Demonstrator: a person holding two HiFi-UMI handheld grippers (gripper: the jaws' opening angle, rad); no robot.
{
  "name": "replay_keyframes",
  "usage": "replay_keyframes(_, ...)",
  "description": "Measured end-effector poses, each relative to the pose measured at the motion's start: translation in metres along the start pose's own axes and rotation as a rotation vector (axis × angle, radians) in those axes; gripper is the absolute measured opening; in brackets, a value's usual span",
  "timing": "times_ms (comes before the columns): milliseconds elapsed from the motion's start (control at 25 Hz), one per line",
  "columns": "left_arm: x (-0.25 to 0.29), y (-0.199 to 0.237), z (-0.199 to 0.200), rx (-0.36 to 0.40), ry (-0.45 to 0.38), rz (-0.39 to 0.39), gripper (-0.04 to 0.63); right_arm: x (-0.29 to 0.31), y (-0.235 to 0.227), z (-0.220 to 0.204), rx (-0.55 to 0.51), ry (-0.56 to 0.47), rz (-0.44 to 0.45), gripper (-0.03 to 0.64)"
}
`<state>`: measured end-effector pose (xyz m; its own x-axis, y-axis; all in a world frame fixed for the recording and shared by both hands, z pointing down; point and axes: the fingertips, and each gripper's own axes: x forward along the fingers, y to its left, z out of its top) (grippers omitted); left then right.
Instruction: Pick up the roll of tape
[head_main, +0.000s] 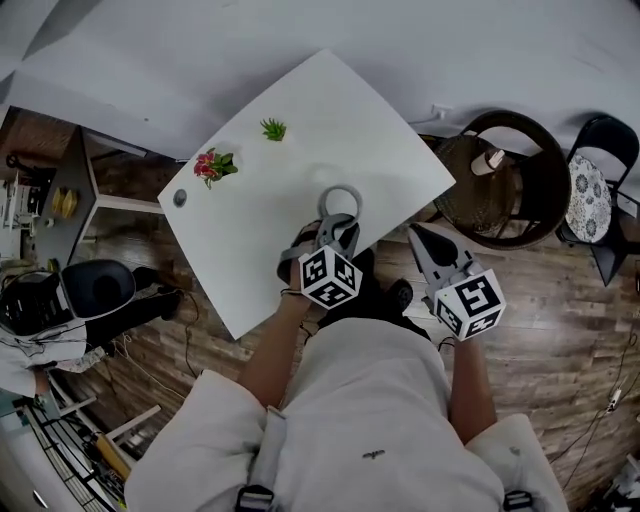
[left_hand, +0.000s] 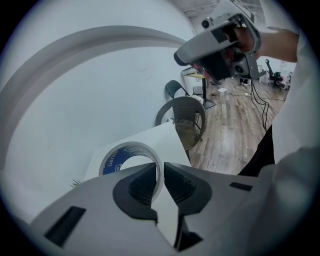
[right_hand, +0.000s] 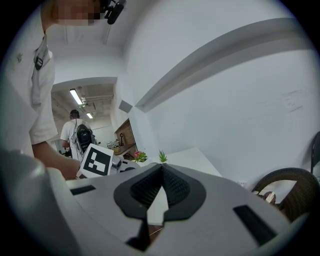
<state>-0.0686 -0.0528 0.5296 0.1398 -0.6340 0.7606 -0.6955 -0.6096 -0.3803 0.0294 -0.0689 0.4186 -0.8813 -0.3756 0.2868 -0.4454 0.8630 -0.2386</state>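
The roll of tape (head_main: 340, 188) is a pale ring with a blue inner core, held just above the near edge of the white table (head_main: 300, 120). My left gripper (head_main: 340, 224) is shut on the ring's near wall. In the left gripper view the roll (left_hand: 112, 161) stands on edge past the jaws, and my left gripper (left_hand: 161, 176) pinches its right-hand wall between the dark pads. My right gripper (head_main: 416, 234) is off the table's right corner over the wooden floor, shut and holding nothing. Its jaws (right_hand: 161, 169) meet at the tips. It also shows in the left gripper view (left_hand: 215, 47).
A small green plant (head_main: 273, 129) and a pink flower (head_main: 213, 165) sit on the table's far left side, near a round grommet (head_main: 179, 198). A wicker chair (head_main: 510, 180) and a black chair (head_main: 600, 190) stand at the right. An office chair (head_main: 95, 290) is at the left.
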Motion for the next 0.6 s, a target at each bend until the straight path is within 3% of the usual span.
replay_keyframes(200, -0.016, 0.001, 0.012, -0.023, -0.029, 0.065, 0.06, -0.001, 0.01, 0.006, -0.054, -0.007, 0.05, 0.008)
replay_keyframes(600, -0.061, 0.017, 0.048, -0.131, -0.176, 0.169, 0.06, -0.007, 0.015, 0.024, -0.129, -0.041, 0.089, 0.008)
